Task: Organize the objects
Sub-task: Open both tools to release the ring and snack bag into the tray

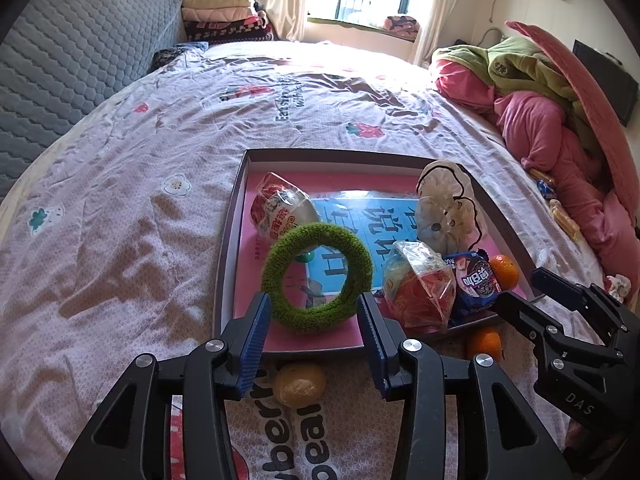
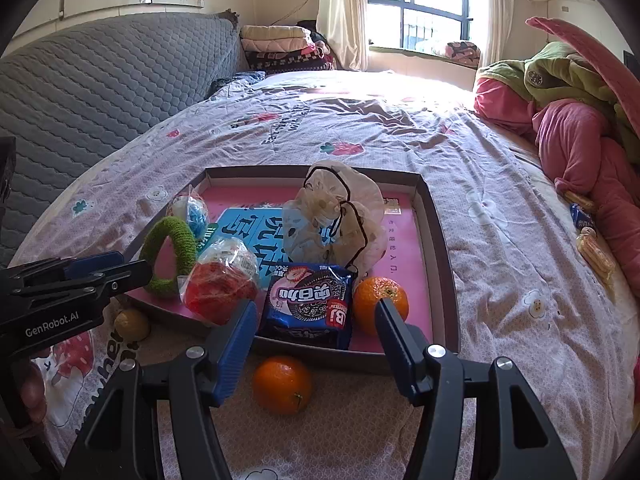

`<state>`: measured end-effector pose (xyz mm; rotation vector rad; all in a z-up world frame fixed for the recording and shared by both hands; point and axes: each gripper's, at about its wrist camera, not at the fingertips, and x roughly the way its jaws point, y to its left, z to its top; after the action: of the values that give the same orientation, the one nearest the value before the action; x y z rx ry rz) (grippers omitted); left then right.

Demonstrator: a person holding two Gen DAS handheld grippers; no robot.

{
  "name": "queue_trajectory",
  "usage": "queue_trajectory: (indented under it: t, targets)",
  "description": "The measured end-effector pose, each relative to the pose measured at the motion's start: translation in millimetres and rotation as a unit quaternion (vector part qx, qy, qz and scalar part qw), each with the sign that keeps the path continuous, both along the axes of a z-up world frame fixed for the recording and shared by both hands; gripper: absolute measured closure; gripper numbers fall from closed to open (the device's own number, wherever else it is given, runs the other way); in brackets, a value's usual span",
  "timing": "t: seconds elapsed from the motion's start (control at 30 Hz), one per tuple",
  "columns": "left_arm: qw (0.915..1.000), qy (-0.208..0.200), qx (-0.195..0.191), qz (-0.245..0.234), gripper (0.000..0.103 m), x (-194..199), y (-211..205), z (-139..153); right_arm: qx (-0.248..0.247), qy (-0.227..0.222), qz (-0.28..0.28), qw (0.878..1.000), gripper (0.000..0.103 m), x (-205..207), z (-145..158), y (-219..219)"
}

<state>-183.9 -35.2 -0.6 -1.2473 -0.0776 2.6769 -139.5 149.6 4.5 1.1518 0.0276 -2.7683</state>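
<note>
bed | shallow box tray crowded with snack bags | green fuzzy ring on edge in the tray, between left gripper jaws, open, not pressing | right gripper jaws open, empty, above loose orange | risk: ring may topple or roll off the tray.

We see a bed under a pink printed sheet, on it a shallow tray, an orange, a yellowish fruit, pink bedding piled at the right.
</note>
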Motion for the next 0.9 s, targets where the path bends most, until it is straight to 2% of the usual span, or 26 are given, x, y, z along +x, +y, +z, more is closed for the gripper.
queue_trajectory:
  t: [0.3,0.9]
  targets:
    - [0.9999,0.016,0.003,0.003,0.056,10,0,15,-0.020,0.012,-0.004,1.000,0.042,8,14,7]
    - [0.9983,0.056,-0.003,0.013,0.042,41,-6,54,-0.025,0.056,-0.005,0.998,0.035,33,52,10]
